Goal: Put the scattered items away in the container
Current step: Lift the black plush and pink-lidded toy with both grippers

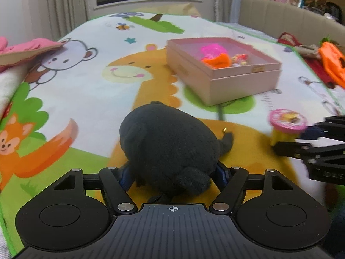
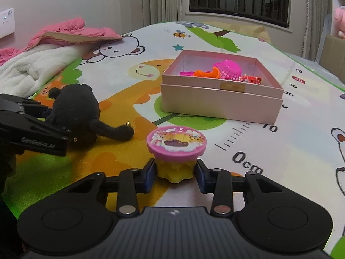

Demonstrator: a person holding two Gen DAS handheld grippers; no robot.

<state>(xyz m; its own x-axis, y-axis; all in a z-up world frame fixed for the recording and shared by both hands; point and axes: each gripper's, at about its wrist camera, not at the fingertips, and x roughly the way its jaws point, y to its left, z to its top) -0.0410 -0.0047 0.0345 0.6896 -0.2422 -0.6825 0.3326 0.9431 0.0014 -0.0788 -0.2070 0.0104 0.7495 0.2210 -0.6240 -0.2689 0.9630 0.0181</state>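
A black plush toy [image 1: 170,144] lies on the cartoon play mat, and my left gripper [image 1: 173,172] is shut on its near end, with the blue pads pressed into both sides. The plush [image 2: 75,110] and left gripper [image 2: 58,125] also appear at the left of the right wrist view. My right gripper [image 2: 175,174] is shut on the yellow base of a small toy cup with a pink picture lid [image 2: 176,142]. That cup [image 1: 284,123] shows at the right of the left wrist view. The pink box [image 2: 215,108] stands open farther back, holding a pink basket [image 2: 228,69], an orange piece and a small red toy.
A pink jacket [image 2: 71,30] and white blanket [image 2: 32,67] lie along the mat's left edge. An orange toy [image 1: 332,62] and red cloth sit past the box at the right. A beige headboard [image 1: 280,17] with stuffed toys stands behind.
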